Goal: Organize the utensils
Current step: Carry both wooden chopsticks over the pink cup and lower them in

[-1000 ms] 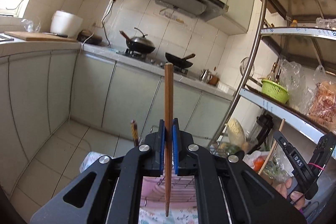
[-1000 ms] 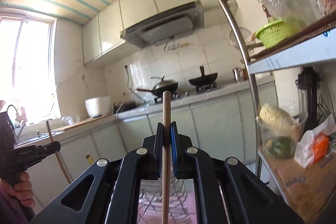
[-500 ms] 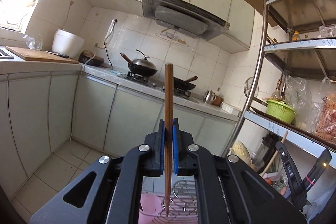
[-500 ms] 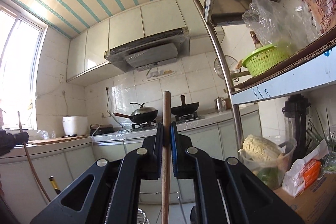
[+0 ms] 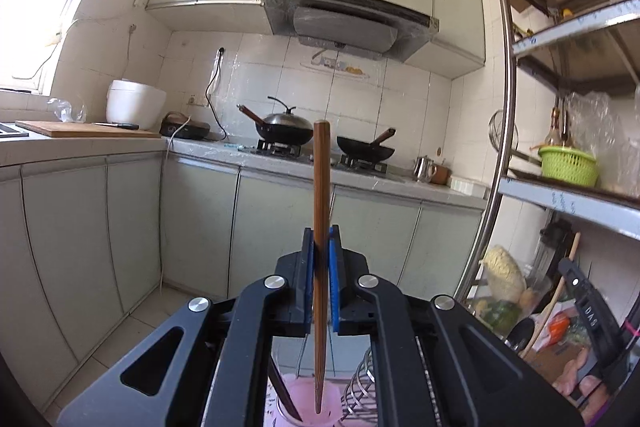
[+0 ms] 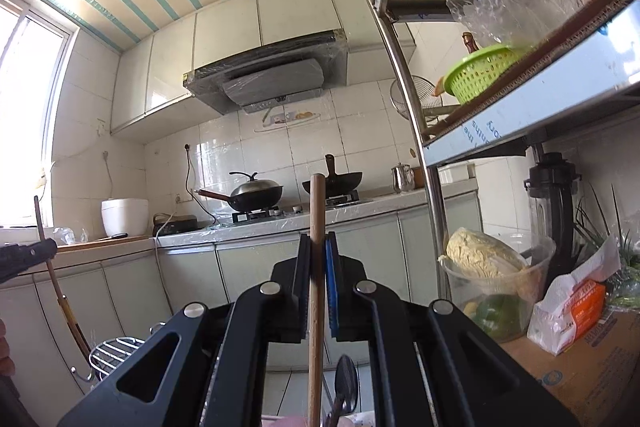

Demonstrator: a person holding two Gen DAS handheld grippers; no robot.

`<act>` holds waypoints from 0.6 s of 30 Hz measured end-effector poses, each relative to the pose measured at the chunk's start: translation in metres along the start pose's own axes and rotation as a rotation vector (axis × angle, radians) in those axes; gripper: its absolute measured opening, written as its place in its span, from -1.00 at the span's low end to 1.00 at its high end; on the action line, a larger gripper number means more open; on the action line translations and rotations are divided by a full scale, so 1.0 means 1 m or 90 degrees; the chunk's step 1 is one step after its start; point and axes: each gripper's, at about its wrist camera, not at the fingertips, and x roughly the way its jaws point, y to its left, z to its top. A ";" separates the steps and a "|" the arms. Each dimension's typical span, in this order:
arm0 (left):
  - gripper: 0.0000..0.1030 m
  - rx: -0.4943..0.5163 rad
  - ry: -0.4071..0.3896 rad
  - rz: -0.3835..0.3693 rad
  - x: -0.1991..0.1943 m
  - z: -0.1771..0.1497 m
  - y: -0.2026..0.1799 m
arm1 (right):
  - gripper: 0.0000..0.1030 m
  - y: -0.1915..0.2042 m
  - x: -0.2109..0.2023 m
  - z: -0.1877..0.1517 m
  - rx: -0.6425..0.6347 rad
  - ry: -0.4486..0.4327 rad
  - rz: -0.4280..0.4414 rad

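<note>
Left wrist view: the left gripper (image 5: 320,287) is closed tight on a dark brown chopstick (image 5: 321,227), held upright, its lower tip just above or just inside a pink cup (image 5: 308,403) directly below; which one I cannot tell. A dark utensil (image 5: 282,387) already leans in that cup, so sorting looks partly done.

Right wrist view: the right gripper (image 6: 318,291) is clamped on a pale wooden chopstick (image 6: 317,267), upright, not yet placed; a metal spoon (image 6: 345,383) stands just beside its lower end.
</note>
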 end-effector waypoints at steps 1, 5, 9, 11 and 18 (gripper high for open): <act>-0.89 0.003 0.010 0.003 0.002 -0.006 0.000 | -0.87 -0.001 -0.001 -0.003 0.002 0.004 -0.001; -0.89 0.002 0.044 0.007 0.006 -0.026 0.003 | -0.87 -0.004 -0.009 -0.015 0.014 0.022 -0.007; -0.89 -0.023 0.082 0.014 0.009 -0.046 0.011 | -0.87 -0.010 -0.015 -0.026 0.036 0.042 -0.014; -0.89 -0.041 0.103 0.019 0.011 -0.055 0.018 | -0.87 -0.012 -0.017 -0.030 0.047 0.053 -0.015; -0.89 -0.076 0.144 0.026 0.020 -0.070 0.038 | -0.87 -0.017 -0.009 -0.044 0.073 0.102 -0.019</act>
